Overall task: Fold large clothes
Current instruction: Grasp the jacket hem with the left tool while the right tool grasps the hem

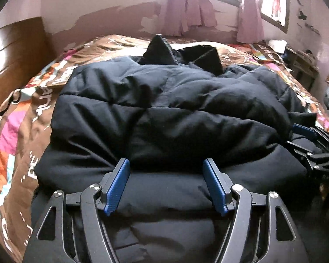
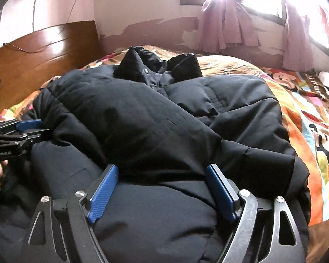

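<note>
A large black puffer jacket (image 1: 164, 109) lies spread on the bed, collar toward the far wall, sleeves folded across its body. It also fills the right wrist view (image 2: 153, 120). My left gripper (image 1: 166, 164) is open, its blue pads resting over the jacket's near hem with fabric between them. My right gripper (image 2: 162, 168) is open the same way over the near hem by the folded sleeve cuff (image 2: 280, 162). The right gripper shows at the right edge of the left wrist view (image 1: 313, 149); the left one shows at the left edge of the right wrist view (image 2: 17, 133).
A colourful patterned bedspread (image 1: 17, 135) covers the bed. A wooden headboard (image 2: 43, 52) stands at the left. Pink curtains (image 2: 228, 26) hang under a bright window on the far wall. Cluttered furniture (image 1: 304, 65) sits at the far right.
</note>
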{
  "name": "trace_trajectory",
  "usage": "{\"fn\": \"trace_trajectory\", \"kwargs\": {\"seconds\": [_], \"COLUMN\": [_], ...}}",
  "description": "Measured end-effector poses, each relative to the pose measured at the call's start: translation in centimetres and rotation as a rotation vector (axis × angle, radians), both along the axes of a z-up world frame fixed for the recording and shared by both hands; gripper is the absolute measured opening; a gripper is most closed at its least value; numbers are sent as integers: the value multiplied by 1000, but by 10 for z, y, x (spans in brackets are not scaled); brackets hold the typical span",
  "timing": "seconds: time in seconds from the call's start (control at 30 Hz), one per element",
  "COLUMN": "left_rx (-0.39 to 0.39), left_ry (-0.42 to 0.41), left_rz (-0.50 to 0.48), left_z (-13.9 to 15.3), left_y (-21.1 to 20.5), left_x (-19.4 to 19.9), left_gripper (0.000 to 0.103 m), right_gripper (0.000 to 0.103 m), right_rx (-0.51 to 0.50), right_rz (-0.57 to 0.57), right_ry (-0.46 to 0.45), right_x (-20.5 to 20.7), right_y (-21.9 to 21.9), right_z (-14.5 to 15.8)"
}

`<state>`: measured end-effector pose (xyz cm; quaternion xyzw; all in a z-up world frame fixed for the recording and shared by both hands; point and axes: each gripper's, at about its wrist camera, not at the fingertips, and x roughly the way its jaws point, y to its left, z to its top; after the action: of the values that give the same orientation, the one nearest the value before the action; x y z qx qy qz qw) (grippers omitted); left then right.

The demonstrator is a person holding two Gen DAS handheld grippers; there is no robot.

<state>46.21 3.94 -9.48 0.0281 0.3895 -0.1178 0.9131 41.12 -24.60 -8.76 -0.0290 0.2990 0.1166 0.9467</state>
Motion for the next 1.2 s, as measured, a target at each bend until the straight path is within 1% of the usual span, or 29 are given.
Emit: {"fn": "trace_trajectory", "kwargs": {"seconds": [0.07,0.13,0.2,0.27,0.33,0.43,0.47,0.5,0.63,0.7,0.83,0.9,0.93,0.97,1.03,1.07,1.1,1.13,1.17,1.2], "left_rx": [-14,-24,-38,-53,-49,-51,-56,-58,-51,-54,-90,-113,-136,-137,-99,-75,-55,-41,-36,-53], "left_ry": [26,23,11,-3,-23,-31,-29,-30,-39,-28,3,6,9,11,27,38,46,57,68,66], "left_rz": [-31,-36,-31,-18,-1,6,3,-5,-24,-21,-10,-4,-5,1,25,30,35,36,39,44], "left_z": [14,28,45,62,74,83,85,86,85,77,61,59,57,58,54,52,51,49,48,49], "left_y": [7,12,20,26,29,34,31,31,19,14,6,3,1,-1,-8,-11,-13,-16,-17,-16], "left_x": [9,18,36,62,90,136,156,168,220,240,272,283,290,296,310,315,318,322,324,323], "left_gripper": [64,64,64,64,64,64,64,64,64,64,63,59,59,55,47,37,25,19,15,11], "right_gripper": [82,82,82,83,83,83,83,83,83,81,67,60,59,58,54,50,44,40,28,19], "right_rx": [27,55,73,91,94,100,98,104,172,157,140,123,114,103,73,68,74,84,97,116], "right_rz": [17,26,30,39,45,39,34,31,2,-5,4,5,4,-1,-32,-50,-52,-54,-54,-53], "right_ry": [-7,-8,4,14,50,83,95,122,182,189,200,212,220,226,223,218,220,226,229,225], "right_x": [1,9,25,47,78,134,149,172,238,266,301,317,325,331,341,346,348,351,351,350], "right_y": [-8,-15,-22,-28,-31,-33,-34,-34,-41,-39,-32,-28,-25,-24,-23,-24,-24,-26,-26,-28], "right_z": [15,33,53,72,89,111,113,115,112,106,95,89,85,82,76,74,72,70,69,70]}}
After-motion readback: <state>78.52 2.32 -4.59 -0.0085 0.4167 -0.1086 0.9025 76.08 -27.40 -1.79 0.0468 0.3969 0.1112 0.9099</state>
